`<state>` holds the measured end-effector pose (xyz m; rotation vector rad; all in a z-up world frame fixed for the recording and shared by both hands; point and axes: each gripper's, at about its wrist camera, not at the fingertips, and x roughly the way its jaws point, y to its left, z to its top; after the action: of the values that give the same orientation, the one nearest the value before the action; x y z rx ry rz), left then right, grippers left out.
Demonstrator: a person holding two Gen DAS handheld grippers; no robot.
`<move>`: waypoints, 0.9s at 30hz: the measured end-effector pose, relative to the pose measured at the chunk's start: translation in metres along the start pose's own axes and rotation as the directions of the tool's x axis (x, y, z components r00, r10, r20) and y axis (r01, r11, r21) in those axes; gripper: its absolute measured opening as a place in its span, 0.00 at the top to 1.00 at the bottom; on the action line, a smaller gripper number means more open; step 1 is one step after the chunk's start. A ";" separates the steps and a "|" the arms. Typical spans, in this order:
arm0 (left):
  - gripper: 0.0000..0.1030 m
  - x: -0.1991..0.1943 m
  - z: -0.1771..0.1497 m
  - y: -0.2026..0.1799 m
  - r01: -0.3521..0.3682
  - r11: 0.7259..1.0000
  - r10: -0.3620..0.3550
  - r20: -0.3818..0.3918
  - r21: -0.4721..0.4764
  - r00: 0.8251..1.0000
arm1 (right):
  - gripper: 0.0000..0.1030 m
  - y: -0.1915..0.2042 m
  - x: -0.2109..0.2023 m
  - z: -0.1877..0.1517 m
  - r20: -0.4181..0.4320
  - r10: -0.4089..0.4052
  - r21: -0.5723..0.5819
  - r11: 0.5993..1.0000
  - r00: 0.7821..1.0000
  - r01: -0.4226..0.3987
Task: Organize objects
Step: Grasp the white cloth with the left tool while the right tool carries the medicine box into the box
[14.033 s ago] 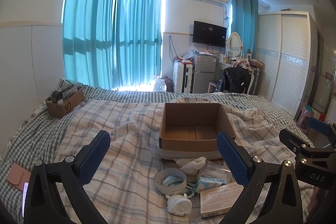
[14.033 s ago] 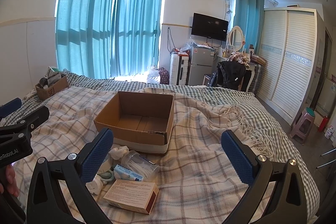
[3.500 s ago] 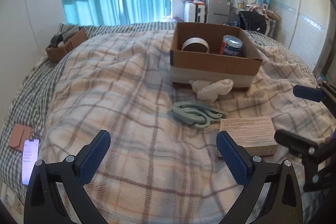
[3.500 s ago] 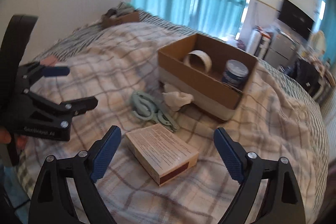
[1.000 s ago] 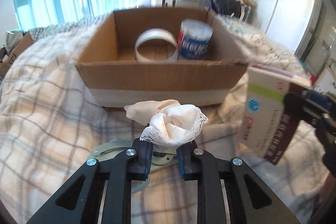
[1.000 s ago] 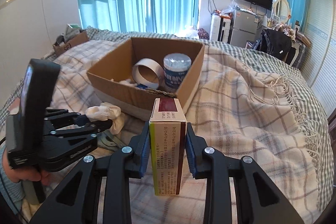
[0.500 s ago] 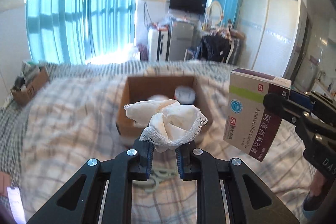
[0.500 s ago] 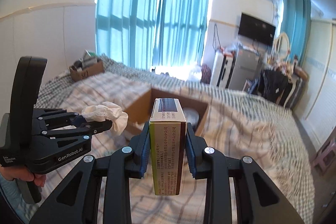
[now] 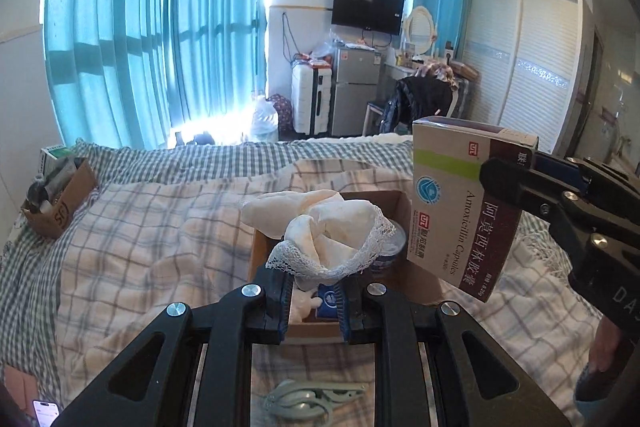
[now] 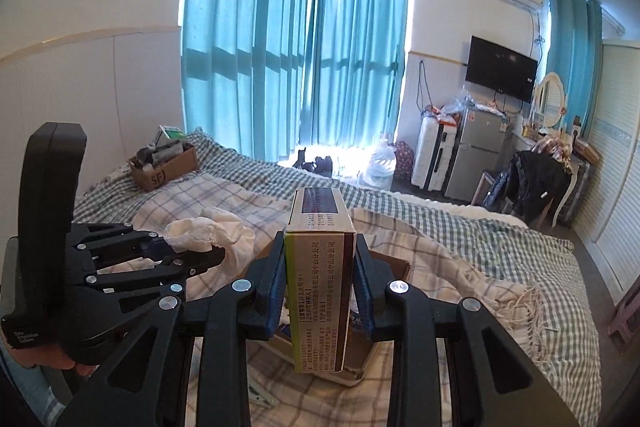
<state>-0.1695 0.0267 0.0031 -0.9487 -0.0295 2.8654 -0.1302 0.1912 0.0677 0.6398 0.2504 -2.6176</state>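
Note:
My left gripper (image 9: 314, 291) is shut on a white lace-edged cloth (image 9: 328, 227), held in the air above the open cardboard box (image 9: 255, 259) on the plaid blanket. Under the cloth, a blue-and-white can (image 9: 386, 255) shows inside the box. My right gripper (image 10: 320, 291) is shut on an upright medicine box (image 10: 320, 267), also raised over the cardboard box (image 10: 396, 267). In the left wrist view the medicine box (image 9: 460, 207) hangs at the right in the right gripper (image 9: 528, 167). The right wrist view shows the left gripper (image 10: 208, 251) with the cloth (image 10: 212, 231) at the left.
Grey-green scissors (image 9: 312, 401) lie on the blanket in front of the cardboard box. A small carton of odds and ends (image 9: 60, 203) sits at the bed's far left corner. A phone (image 9: 44, 413) lies at the near left edge. Fridge, suitcase and chair stand beyond the bed.
Both grippers have risen, carrying the cloth and the medicine box up. The cardboard box has dropped lower in both views and now lies under them.

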 end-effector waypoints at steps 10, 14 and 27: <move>0.82 0.096 -0.016 0.020 -0.016 0.999 0.012 -0.116 -0.032 0.993 | 0.72 -0.028 0.118 -0.035 -0.147 0.130 0.052 0.991 0.981 -0.124; 0.82 0.124 -0.026 0.026 -0.007 0.999 0.000 -0.159 -0.044 0.987 | 0.72 -0.037 0.144 -0.051 -0.181 0.219 0.093 0.974 0.959 -0.205; 0.27 0.122 -0.042 0.006 -0.012 1.000 0.010 -0.197 -0.014 0.980 | 0.38 -0.055 0.135 -0.061 -0.152 0.172 0.162 0.976 0.973 -0.148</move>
<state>-0.2417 0.0344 -0.1033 -1.2342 -0.0270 2.7697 -0.2387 0.2071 -0.0460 0.8924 0.0488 -2.4462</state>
